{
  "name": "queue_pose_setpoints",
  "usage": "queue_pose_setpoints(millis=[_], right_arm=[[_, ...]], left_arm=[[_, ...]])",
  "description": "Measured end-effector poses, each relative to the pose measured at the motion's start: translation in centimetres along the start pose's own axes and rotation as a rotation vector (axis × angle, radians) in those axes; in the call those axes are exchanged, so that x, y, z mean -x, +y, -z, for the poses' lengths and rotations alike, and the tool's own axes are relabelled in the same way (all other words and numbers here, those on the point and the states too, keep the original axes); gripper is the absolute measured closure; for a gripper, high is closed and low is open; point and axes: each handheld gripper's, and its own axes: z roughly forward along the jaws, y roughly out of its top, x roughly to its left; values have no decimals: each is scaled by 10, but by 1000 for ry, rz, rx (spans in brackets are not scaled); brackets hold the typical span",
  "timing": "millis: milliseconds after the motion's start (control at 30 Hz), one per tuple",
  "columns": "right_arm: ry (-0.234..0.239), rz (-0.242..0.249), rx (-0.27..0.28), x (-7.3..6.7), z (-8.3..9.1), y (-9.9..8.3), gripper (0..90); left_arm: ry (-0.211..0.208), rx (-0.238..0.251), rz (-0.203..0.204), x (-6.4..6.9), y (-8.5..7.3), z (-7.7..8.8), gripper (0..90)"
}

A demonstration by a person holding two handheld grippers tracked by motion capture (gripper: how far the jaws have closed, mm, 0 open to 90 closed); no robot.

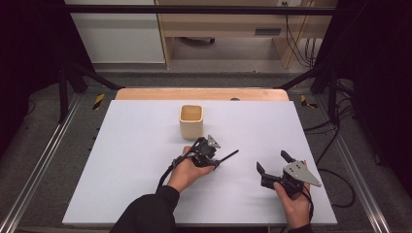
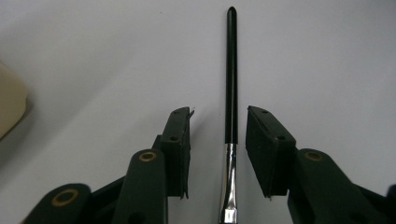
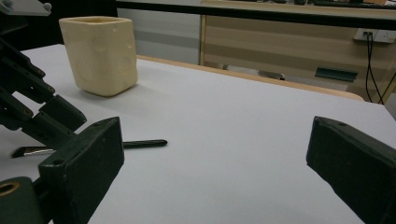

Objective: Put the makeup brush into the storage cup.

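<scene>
The left gripper (image 2: 218, 140) straddles the brush (image 2: 231, 79), jaws apart; the right gripper (image 1: 275, 162) is wide open. Closing off-centre could roll the brush away.

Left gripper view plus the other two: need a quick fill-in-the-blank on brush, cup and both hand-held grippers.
1. The brush lies ____ the open jaws of the left hand-held gripper.
2. The cup stands ____ on the white board.
3. The right hand-held gripper is open and holds ____.
4. The brush's handle is ____ in colour.

Missing words: between; upright; nothing; black
</scene>
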Motion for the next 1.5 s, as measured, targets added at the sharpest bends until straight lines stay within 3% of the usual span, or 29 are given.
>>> queue_pose_setpoints(millis=[233,867,1033,1100,1500], right_arm=[[2,2,0,0,0,0,47],[2,2,-2,-1,0,0,50],[1,5,-4,-1,0,0,50],[1,10,-1,-1,-1,0,50],[2,19,-4,-3,-1,0,50]], left_arm=[[2,-27,-7,1,0,-2,670],[-15,-45,24,2,0,-5,823],[-17,-45,29,1,0,-5,832],[-22,-53,14,1,1,-5,837],[-32,-17,14,-3,0,9,839]])
